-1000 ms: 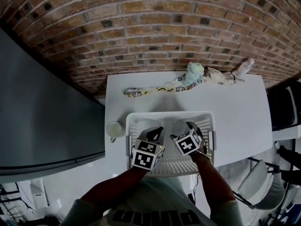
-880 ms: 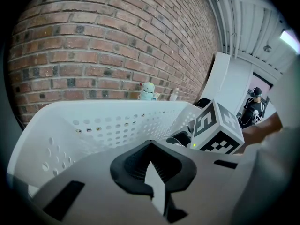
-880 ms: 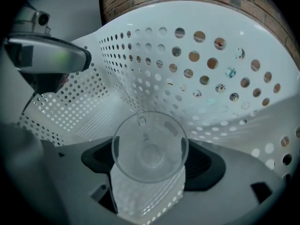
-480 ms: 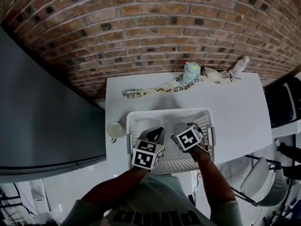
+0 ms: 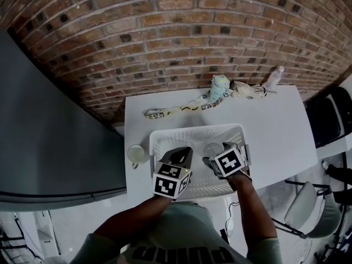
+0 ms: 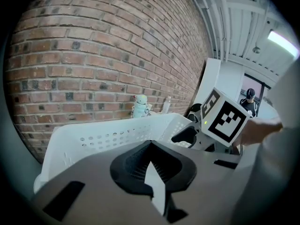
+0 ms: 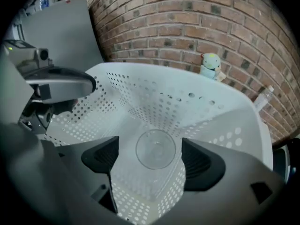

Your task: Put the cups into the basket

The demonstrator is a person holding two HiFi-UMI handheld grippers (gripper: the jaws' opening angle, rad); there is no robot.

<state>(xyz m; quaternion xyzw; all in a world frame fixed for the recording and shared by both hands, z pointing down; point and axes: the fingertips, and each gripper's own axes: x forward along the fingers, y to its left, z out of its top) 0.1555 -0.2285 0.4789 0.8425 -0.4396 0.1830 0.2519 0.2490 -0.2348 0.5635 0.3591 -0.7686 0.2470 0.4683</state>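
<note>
A white perforated basket stands on the white table. A clear cup stands upright on the basket's floor. In the right gripper view this clear cup shows between and beyond the spread jaws, touching neither. My right gripper is open over the basket's near right part. My left gripper hovers over the basket's near left part, jaws together with nothing held. A white cup sits on the table just left of the basket.
At the table's far edge, against the brick wall, lie a patterned strap, a pale green toy figure and a plastic bottle. A dark panel stands to the left. Chairs are to the right.
My right gripper has drawn back a little toward me and to the right, away from the clear cup, which stays in the basket. The left gripper has hardly moved.
</note>
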